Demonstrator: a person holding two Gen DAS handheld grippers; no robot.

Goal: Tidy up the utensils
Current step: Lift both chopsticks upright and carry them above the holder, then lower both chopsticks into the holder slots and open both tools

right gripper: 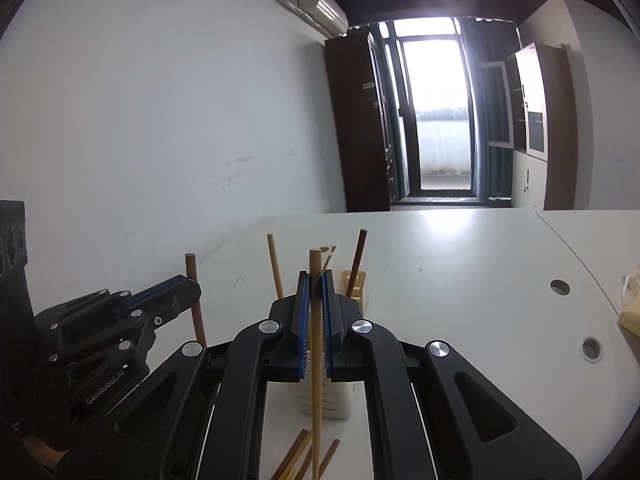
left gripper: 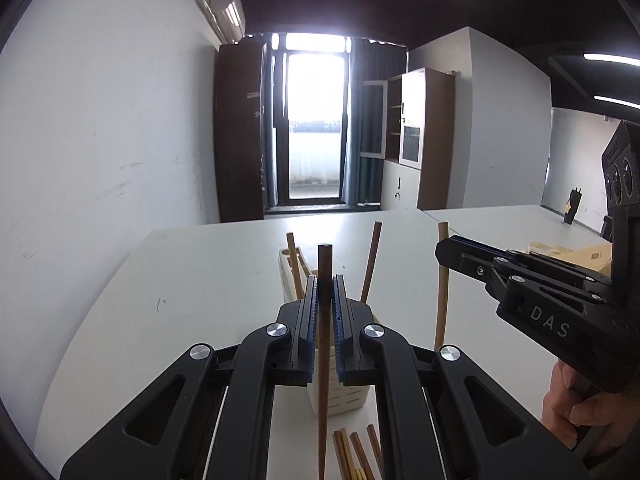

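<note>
Nearest the lenses, on a white tabletop (left gripper: 200,280), a loose bundle of brown and pale wooden chopsticks (left gripper: 356,456) lies flat at the front edge. Just above it, the black left gripper (left gripper: 325,284) has its blue-ridged pads pressed closed on a dark brown wooden chopstick (left gripper: 324,360), held nearly upright with its top end poking past the fingertips and its lower end hanging over the loose bundle. Alongside, the black right gripper (right gripper: 316,278) is clamped the same way on a pale bamboo chopstick (right gripper: 316,360), also close to vertical. A person's hand (left gripper: 576,404) grips the right tool's handle (only the fingers show, at the lower right of the left wrist view).

Directly behind both sets of fingers stands a cream slotted plastic utensil holder (left gripper: 344,398), seated on the tabletop. Two chopsticks already lean out of it: a pale one (right gripper: 275,266) tilted left and a reddish-brown one (right gripper: 357,262) tilted right.

Beyond the holder the table runs bare to its far edge, where two round cable holes (right gripper: 560,287) are cut on the right. Farther back, a dark wooden cabinet (right gripper: 356,120) flanks a bright glass balcony door (right gripper: 440,112), and a white wall-mounted air conditioner (right gripper: 322,4) hangs high on the left wall.
</note>
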